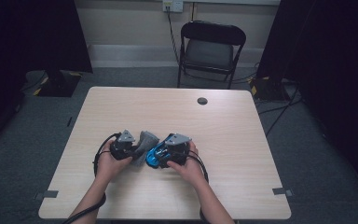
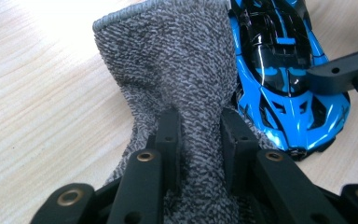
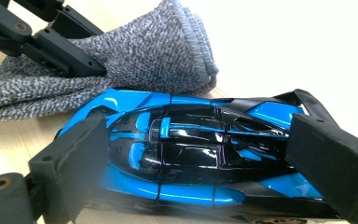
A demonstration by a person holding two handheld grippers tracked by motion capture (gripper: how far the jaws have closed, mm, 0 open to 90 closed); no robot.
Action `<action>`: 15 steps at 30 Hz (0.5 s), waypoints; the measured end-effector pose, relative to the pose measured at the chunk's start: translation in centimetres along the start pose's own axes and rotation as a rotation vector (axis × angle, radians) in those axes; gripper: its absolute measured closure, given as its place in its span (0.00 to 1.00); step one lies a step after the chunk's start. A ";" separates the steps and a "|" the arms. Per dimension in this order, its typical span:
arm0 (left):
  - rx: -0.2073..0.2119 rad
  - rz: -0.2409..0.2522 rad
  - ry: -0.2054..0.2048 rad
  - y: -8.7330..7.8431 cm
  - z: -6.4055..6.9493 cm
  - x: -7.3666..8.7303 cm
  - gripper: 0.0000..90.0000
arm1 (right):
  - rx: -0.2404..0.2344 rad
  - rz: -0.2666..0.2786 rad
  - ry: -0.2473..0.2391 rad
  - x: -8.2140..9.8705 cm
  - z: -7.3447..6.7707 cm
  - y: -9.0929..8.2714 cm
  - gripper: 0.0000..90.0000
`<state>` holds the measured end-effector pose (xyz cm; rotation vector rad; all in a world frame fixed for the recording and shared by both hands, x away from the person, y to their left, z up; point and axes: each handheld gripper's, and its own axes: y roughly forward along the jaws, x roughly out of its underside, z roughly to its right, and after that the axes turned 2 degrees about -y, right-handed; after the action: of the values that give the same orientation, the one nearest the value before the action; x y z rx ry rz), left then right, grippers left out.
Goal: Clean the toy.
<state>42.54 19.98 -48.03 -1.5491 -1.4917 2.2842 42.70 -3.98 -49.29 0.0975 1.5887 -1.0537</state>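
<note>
A grey knitted sock (image 2: 177,60) lies on the table with its cuff raised. My left gripper (image 2: 198,121) is shut on it, the two black jaws pinching a fold of the fabric. Right beside the sock sits a glossy blue and black toy car (image 3: 191,149). My right gripper (image 3: 200,158) is shut on the car, one pad against its nose and the other against its tail. In the high view the left gripper (image 1: 129,147), the sock (image 1: 145,142), the car (image 1: 154,157) and the right gripper (image 1: 168,151) cluster near the table's front middle.
The light wooden table (image 1: 223,135) has a dark round cable hole (image 1: 202,101) near its far edge. A black folding chair (image 1: 210,49) stands beyond it. Dark curtains flank both sides. Cables trail from both grippers toward the front edge.
</note>
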 end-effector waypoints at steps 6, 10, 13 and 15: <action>0.002 0.015 -0.008 -0.4 0.0 0.6 0.79 | -0.001 0.001 0.000 0.0 0.0 0.0 0.06; 0.005 0.012 -0.015 -0.9 0.2 1.0 0.79 | -0.001 0.003 -0.001 0.0 0.0 0.0 0.06; 0.011 0.009 -0.022 -1.3 0.4 1.4 0.79 | -0.001 -0.001 0.000 0.0 0.0 0.0 0.06; 0.011 0.009 -0.024 -1.6 0.5 1.7 0.79 | 0.000 0.001 -0.001 0.0 0.1 0.0 0.06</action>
<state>40.57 21.31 -48.08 -1.5350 -1.4782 2.3196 42.74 -4.02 -49.30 0.0977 1.5877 -1.0528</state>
